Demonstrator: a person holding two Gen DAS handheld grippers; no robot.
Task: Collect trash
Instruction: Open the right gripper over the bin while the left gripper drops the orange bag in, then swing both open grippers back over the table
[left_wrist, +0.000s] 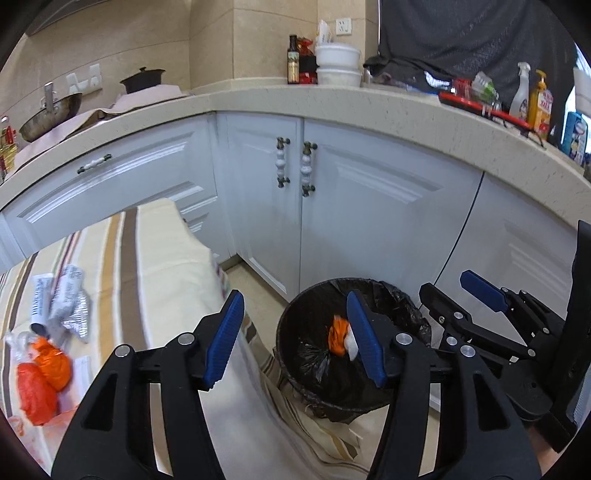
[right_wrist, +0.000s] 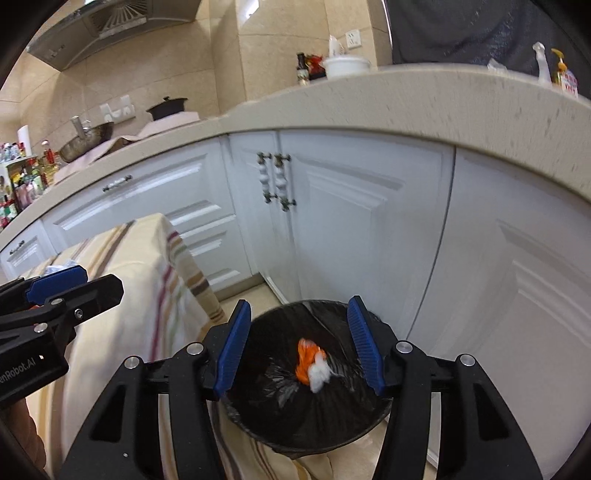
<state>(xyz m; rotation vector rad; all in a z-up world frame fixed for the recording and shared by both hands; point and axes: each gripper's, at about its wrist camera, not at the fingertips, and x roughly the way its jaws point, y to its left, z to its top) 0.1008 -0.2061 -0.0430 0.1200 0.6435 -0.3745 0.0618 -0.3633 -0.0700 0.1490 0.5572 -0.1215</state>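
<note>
A black-lined trash bin (left_wrist: 295, 354) stands on the floor beside the table; it also shows in the right wrist view (right_wrist: 258, 417). An orange and white crumpled piece (right_wrist: 312, 363) is inside the bin, blurred; it also shows in the left wrist view (left_wrist: 340, 336). My right gripper (right_wrist: 297, 345) is open and empty right above the bin. My left gripper (left_wrist: 295, 339) is open and empty over the table's edge, left of the bin. On the striped tablecloth (left_wrist: 162, 258) lie orange wrappers (left_wrist: 40, 380) and silver tubes (left_wrist: 61, 299).
White cabinet doors (left_wrist: 369, 206) stand close behind the bin under a beige counter (left_wrist: 332, 99) loaded with bottles and bowls. My right gripper shows in the left wrist view (left_wrist: 461, 295). My left gripper shows at the left of the right wrist view (right_wrist: 74, 288).
</note>
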